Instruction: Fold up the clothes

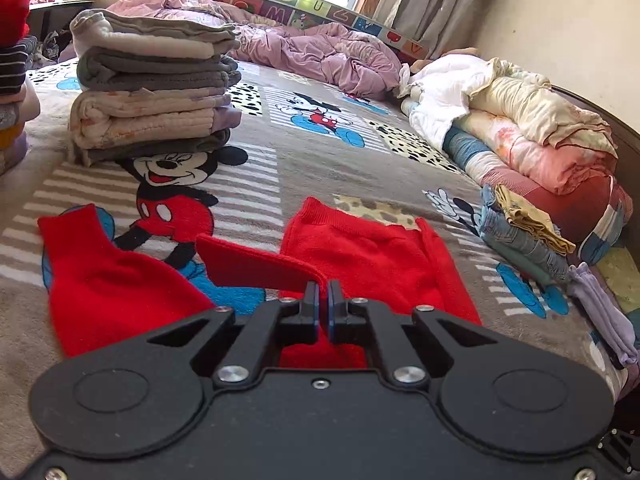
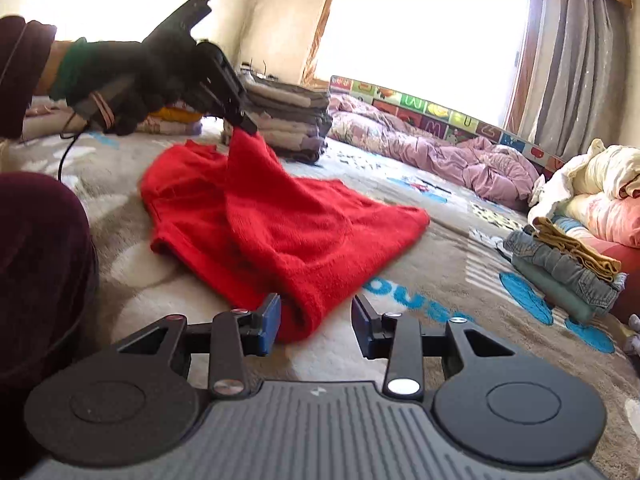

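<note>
1. The red knit garment [image 2: 280, 224] lies on the Mickey Mouse blanket [image 1: 256, 196] that covers the bed, and I take it as my landmark.
2. The left gripper [image 1: 324, 294] has its fingers pinched together on an edge of the garment, and that edge is lifted off the blanket so the cloth hangs down from it in a slope.
3. In the right wrist view the same gripper [image 2: 245, 123] sits above the garment's far side, held by a dark-gloved hand [image 2: 132, 80].
4. The right gripper [image 2: 316, 320] is at the garment's near corner with its fingers spread wide; the corner lies between them, touching the left blue pad [image 2: 271, 322] and apart from the right one.
5. Beyond the garment stands a tall stack of folded grey and cream clothes [image 1: 154, 84].
6. To the right of the garment, well apart, sits a small pile of folded jeans with a yellow piece on top [image 2: 568, 260].
7. Farther behind the garment a rumpled lilac quilt [image 1: 320, 52] lies beside the window.
</note>
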`<action>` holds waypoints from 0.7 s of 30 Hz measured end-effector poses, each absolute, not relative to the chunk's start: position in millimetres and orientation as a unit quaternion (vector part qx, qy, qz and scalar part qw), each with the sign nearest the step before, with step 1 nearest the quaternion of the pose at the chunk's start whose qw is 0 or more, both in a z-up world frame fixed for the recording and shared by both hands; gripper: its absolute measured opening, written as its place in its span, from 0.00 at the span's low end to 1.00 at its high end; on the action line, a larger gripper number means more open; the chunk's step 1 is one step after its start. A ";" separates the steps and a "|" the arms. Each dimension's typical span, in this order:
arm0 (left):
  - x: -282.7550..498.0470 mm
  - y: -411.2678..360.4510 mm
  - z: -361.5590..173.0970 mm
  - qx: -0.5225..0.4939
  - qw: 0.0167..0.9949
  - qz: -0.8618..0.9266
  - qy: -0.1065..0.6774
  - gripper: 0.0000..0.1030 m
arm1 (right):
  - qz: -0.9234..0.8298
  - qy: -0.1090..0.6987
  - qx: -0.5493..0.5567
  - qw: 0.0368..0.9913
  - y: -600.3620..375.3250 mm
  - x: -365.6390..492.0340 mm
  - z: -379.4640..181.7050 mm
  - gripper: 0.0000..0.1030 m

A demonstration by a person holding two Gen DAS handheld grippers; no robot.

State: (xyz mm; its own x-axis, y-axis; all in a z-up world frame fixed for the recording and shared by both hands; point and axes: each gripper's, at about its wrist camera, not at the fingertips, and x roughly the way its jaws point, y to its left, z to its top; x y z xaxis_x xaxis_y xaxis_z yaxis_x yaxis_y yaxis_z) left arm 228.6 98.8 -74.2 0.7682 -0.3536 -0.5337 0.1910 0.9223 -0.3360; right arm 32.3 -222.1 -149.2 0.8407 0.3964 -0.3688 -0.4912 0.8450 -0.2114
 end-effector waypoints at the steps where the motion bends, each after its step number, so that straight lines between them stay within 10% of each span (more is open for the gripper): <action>1: 224.5 98.2 -70.7 -0.130 0.933 -0.150 0.300 0.02 | 0.237 0.150 -0.143 0.949 -219.6 35.3 -147.6 0.39; 11: 245.7 104.8 -116.3 -0.075 0.924 -0.084 0.366 0.09 | 0.293 0.228 -0.105 0.923 -194.1 79.9 -167.1 0.46; 17: 266.0 133.7 -121.1 -0.191 0.913 -0.063 0.354 0.35 | 0.302 0.232 -0.099 0.920 -201.9 69.4 -165.4 0.46; 21: 274.7 120.7 -116.5 -0.132 0.923 -0.050 0.358 0.02 | 0.303 0.232 -0.106 0.918 -199.6 67.1 -164.8 0.46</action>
